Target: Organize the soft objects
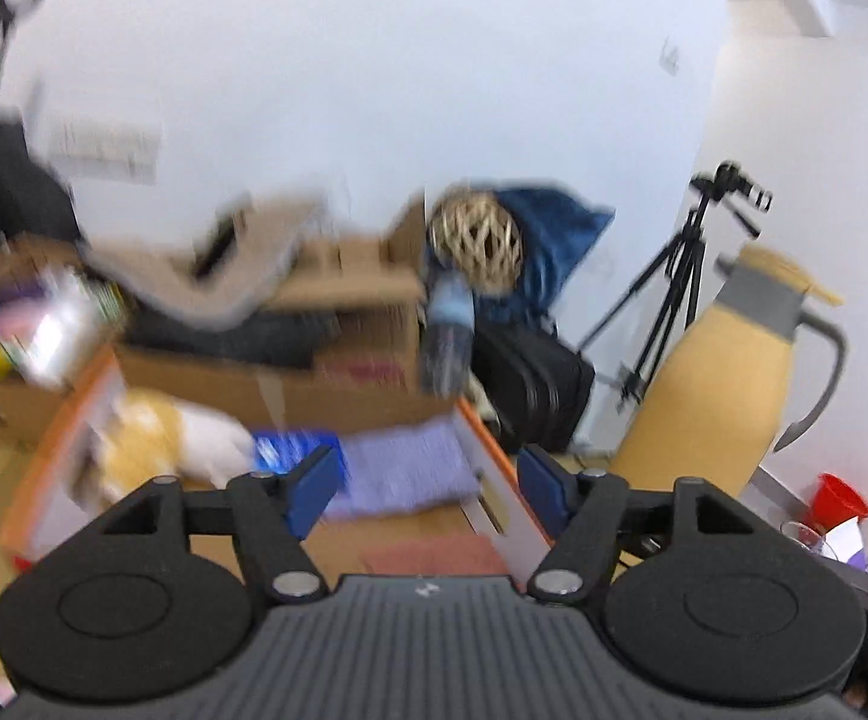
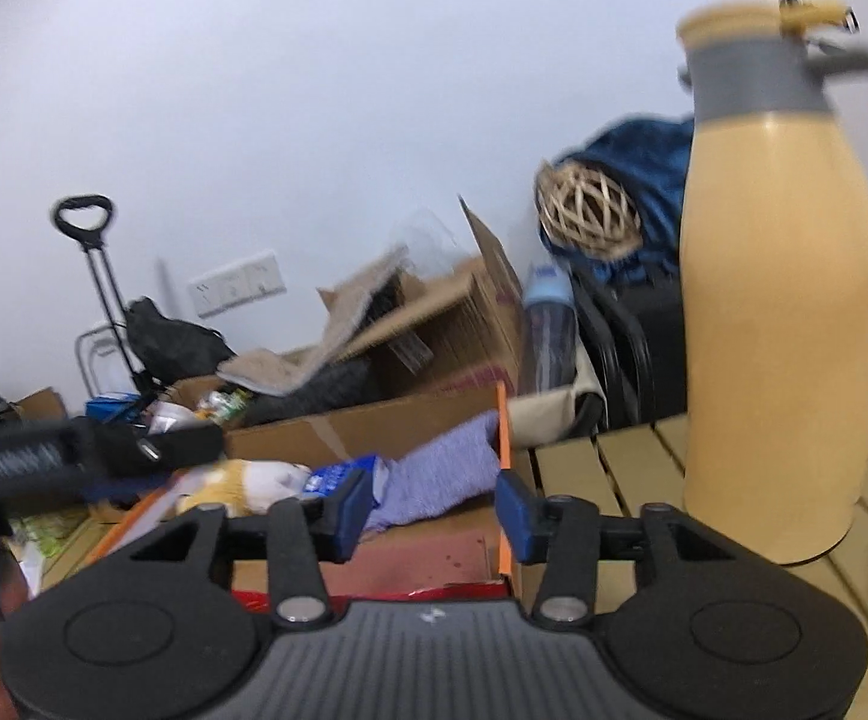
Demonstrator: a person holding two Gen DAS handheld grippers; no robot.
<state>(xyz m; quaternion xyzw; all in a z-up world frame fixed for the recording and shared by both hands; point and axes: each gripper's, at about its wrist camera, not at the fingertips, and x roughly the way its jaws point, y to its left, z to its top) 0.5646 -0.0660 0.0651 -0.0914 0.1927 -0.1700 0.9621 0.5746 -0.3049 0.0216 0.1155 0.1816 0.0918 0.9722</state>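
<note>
Inside orange-rimmed box (image 1: 496, 450), against far wall: purple cloth (image 1: 407, 468), blue packet (image 1: 290, 450), plush toy (image 1: 158, 438). All light, limp, easily bunched; best pinched mid-fold. Left gripper (image 1: 428, 486) and right gripper (image 2: 434, 516) both spread, holding nothing.

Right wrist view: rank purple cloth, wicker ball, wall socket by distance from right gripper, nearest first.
From the right gripper:
1. Purple cloth: just ahead of the fingertips, inside the orange-edged box.
2. Wicker ball: farther back on the right, on the blue fabric.
3. Wall socket: farthest, on the back wall, left.
</note>
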